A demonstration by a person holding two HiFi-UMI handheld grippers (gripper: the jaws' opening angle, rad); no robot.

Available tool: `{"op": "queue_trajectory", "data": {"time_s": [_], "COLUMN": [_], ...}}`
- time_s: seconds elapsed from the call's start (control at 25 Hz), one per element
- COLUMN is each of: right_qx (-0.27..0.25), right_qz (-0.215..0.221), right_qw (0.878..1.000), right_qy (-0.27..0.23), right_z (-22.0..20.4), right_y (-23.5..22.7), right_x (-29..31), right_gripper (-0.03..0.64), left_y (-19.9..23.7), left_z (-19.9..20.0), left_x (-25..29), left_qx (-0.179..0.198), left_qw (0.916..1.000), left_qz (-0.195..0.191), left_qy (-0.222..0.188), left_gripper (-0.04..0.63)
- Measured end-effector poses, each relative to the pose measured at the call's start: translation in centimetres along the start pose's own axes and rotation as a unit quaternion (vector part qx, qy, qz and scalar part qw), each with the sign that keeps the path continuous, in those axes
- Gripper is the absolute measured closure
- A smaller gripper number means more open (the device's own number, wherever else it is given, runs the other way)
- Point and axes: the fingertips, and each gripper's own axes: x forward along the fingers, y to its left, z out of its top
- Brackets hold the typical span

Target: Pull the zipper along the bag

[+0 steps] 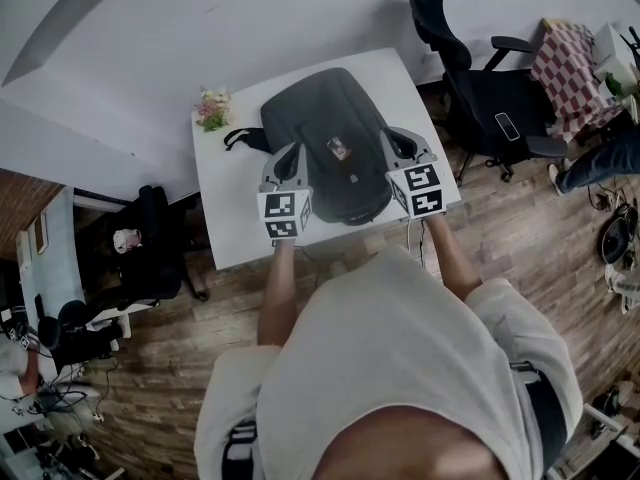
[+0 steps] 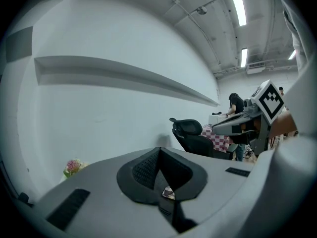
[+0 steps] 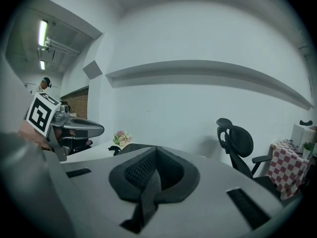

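A black backpack lies flat on the white table, with a small patterned tag on its top. My left gripper rests at the bag's left edge and my right gripper at its right edge. In the left gripper view the jaws are shut, and the small tag shows in the slot just below the pads. In the right gripper view the jaws are shut with nothing visible between them; a strip of the bag shows behind. No zipper pull is discernible.
A small flower bunch stands at the table's back left corner. A black office chair stands to the right of the table, with a checkered cloth beyond it. The wall runs close behind the table. The person's torso fills the near side.
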Motion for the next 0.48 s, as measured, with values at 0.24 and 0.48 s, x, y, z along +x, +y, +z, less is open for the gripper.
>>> {"op": "queue_trajectory", "data": {"time_s": [0.24,0.48], "right_qx": [-0.001,-0.006], "right_qz": [0.001,0.003], "right_qw": [1.0,1.0], "right_qy": [0.001,0.001], "right_z": [-0.05,0.05], "right_y": [0.13,0.54], "right_x": [-0.17,-0.29], "right_gripper": [0.604,0.604], "left_y": [-0.35,-0.4], "left_z": [-0.01,0.15], "left_x": [-0.02,-0.21], "left_qx": [0.001,0.0], "left_qw": [1.0,1.0], "left_qz": [-0.003,-0.003], "left_qy": [0.001,0.0], "left_gripper": [0.569,0.569]}}
